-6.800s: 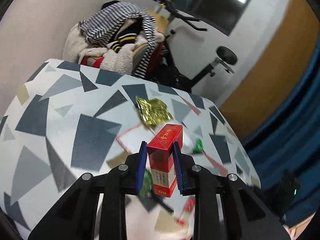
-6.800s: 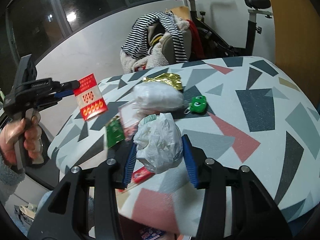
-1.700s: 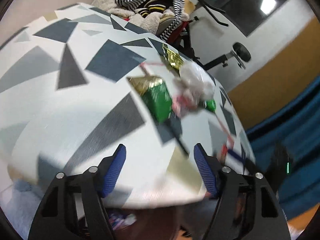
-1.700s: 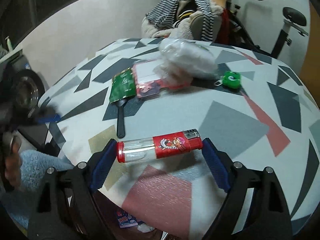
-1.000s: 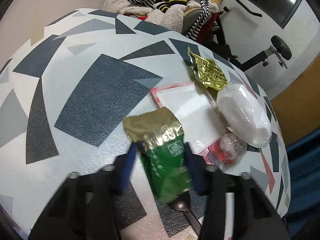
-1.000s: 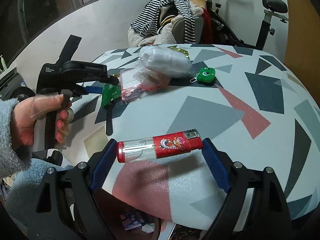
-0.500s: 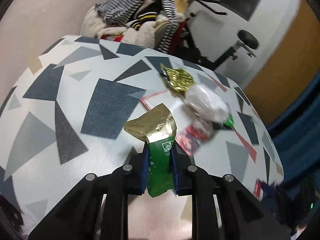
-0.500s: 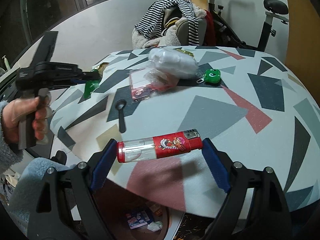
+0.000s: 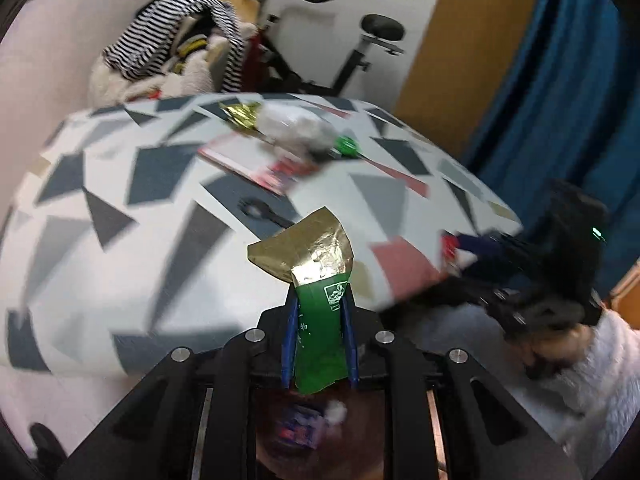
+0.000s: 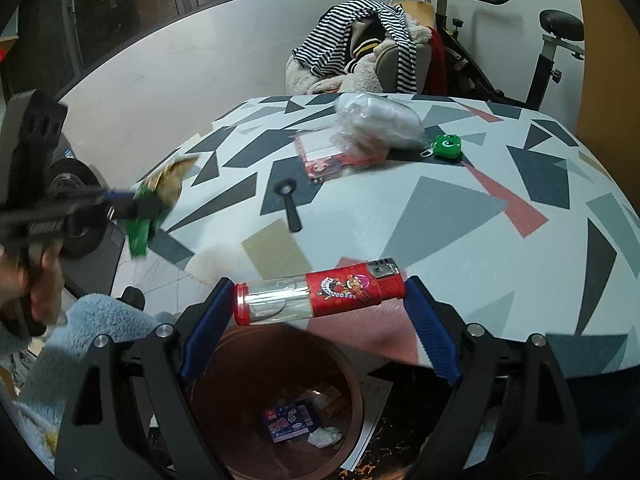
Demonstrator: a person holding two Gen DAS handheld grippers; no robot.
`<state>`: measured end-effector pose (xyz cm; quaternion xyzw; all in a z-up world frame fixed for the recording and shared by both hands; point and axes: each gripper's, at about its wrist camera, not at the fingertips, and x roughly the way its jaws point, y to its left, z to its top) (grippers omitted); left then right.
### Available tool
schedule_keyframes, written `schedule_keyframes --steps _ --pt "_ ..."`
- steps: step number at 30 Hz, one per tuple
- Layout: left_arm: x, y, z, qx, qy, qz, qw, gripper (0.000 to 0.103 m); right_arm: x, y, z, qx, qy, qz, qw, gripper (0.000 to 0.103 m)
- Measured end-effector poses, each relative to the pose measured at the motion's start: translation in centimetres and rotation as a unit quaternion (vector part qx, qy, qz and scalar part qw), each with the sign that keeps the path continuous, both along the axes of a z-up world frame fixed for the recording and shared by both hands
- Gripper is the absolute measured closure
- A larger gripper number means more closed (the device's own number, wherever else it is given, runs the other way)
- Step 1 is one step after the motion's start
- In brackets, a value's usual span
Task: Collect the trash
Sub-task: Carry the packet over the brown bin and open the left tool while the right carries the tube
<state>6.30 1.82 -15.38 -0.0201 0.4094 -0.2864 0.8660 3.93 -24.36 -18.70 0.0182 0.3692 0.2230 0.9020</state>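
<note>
I have the left tool (image 9: pixel 318 330) clenched on the green wrapper (image 9: pixel 320 332) off the bench (image 10: pixel 480 220) edge and the right tool (image 10: pixel 318 324) gripping the lighter (image 10: pixel 318 294) lengthwise above the brown bin (image 10: pixel 276 404), so I fear either slipping out and missing it.

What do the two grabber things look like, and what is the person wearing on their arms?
Each gripper is matte black plastic with silver screws, and the fingers carry ribbed blue pads. That goes for the right gripper and the left gripper alike. The left one has a pistol-style black handle. The sleeves are fluffy and pale blue.
</note>
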Motion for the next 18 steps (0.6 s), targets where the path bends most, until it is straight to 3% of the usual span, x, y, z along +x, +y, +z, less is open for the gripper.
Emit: schedule_keyframes --steps 3,11,18 --pt "-2.2 -0.4 -1.4 -0.003 0.008 -0.018 0.9998 0.084 -1.0 0.2 -0.1 0.0 -0.001 0.002 1.0 0.019" --pt "-4.6 -1.7 -6.4 0.049 0.032 -0.044 0.9973 0.084 -2.6 0.1 -1.4 0.0 -0.003 -0.01 1.0 0.019" --pt "-4.3 -1.9 -10.6 0.079 0.064 -0.024 0.9945 0.083 -2.7 -0.1 -2.4 0.007 0.007 -0.013 1.0 0.018"
